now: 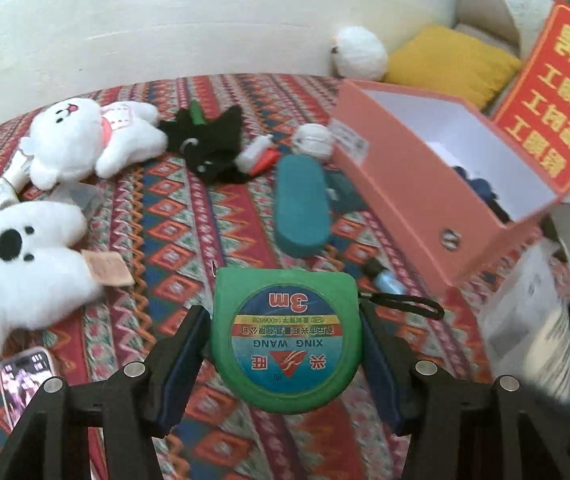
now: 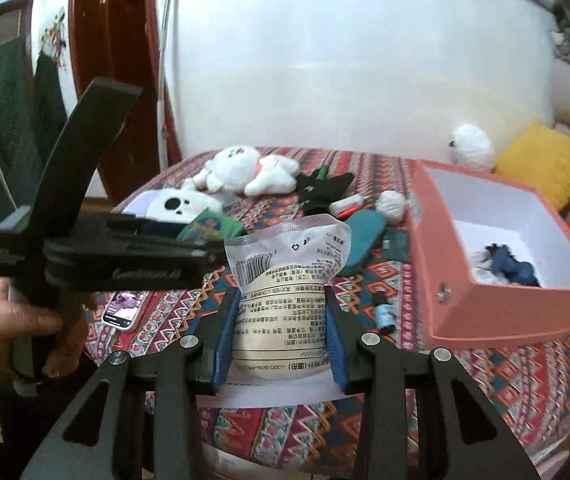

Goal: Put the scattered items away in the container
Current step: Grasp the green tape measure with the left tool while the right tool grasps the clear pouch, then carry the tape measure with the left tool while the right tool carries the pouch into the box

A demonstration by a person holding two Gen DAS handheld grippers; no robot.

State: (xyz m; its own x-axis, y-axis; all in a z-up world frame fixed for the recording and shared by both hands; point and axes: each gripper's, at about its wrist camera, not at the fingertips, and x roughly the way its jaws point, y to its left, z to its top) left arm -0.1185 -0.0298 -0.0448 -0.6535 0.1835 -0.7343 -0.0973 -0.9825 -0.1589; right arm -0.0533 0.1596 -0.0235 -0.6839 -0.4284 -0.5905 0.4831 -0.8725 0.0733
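The left claw (image 1: 285,356) grips a green tape measure (image 1: 287,340); the right claw (image 2: 281,336) grips a sealed pouch (image 2: 285,280). The pink box (image 2: 445,280) sits right of both.

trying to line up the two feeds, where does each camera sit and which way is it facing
Left wrist: on the left gripper, looking forward over its tape measure toward the pink box; only its fingers show.
Right wrist: on the right gripper, holding a sealed pouch, facing the same bedspread; the hand and left gripper show.
Shared: box, plush toys, teal case.
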